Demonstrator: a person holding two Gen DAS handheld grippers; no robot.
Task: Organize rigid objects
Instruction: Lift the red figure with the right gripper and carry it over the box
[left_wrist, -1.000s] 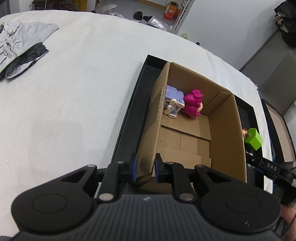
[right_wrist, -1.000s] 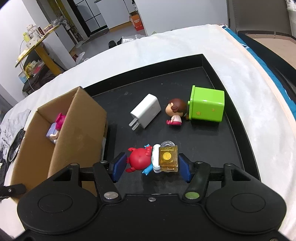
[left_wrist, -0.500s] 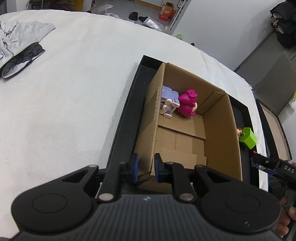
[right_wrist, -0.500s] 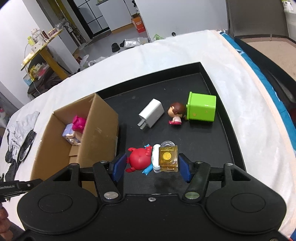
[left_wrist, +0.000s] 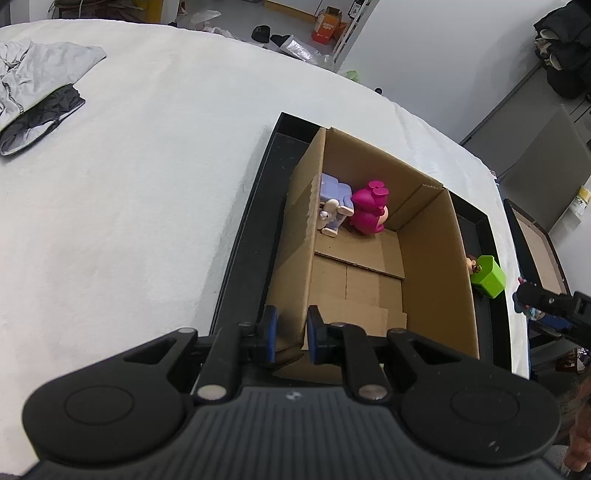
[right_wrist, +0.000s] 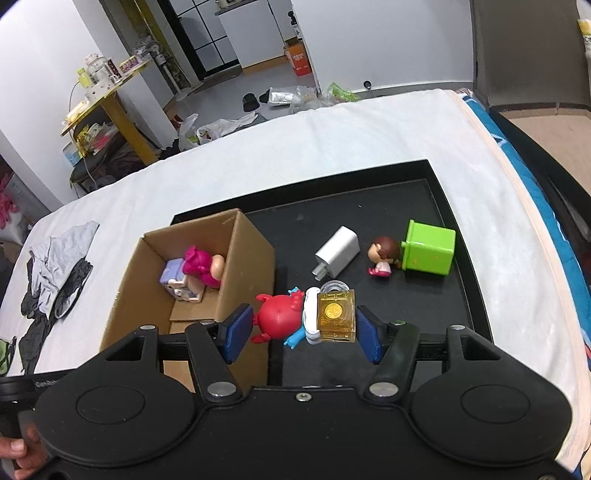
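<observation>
My left gripper (left_wrist: 290, 325) is shut on the near left wall of an open cardboard box (left_wrist: 432, 258). A pink figure (left_wrist: 369, 214) and a lilac figure (left_wrist: 334, 199) lie at the box's far end. My right gripper (right_wrist: 301, 325) is shut on a red toy figure (right_wrist: 279, 319) and a yellow glass bottle (right_wrist: 336, 314), side by side between the pads. It holds them above the black tray (right_wrist: 424, 314), just right of the box (right_wrist: 251, 266). On the tray lie a white charger (right_wrist: 338, 251), a brown-haired figurine (right_wrist: 382, 254) and a green cube (right_wrist: 428, 247).
The tray rests on a white cloth-covered surface (left_wrist: 147, 166). Grey and black clothes (right_wrist: 59, 266) lie on the cloth to the left of the box. A blue-edged item runs along the right edge (right_wrist: 554, 229). A hand (right_wrist: 18, 450) shows at the lower left corner.
My right gripper has risen with the red figure and the yellow bottle still in it, so the tray and box look smaller. The left gripper stays clamped on the box wall.
</observation>
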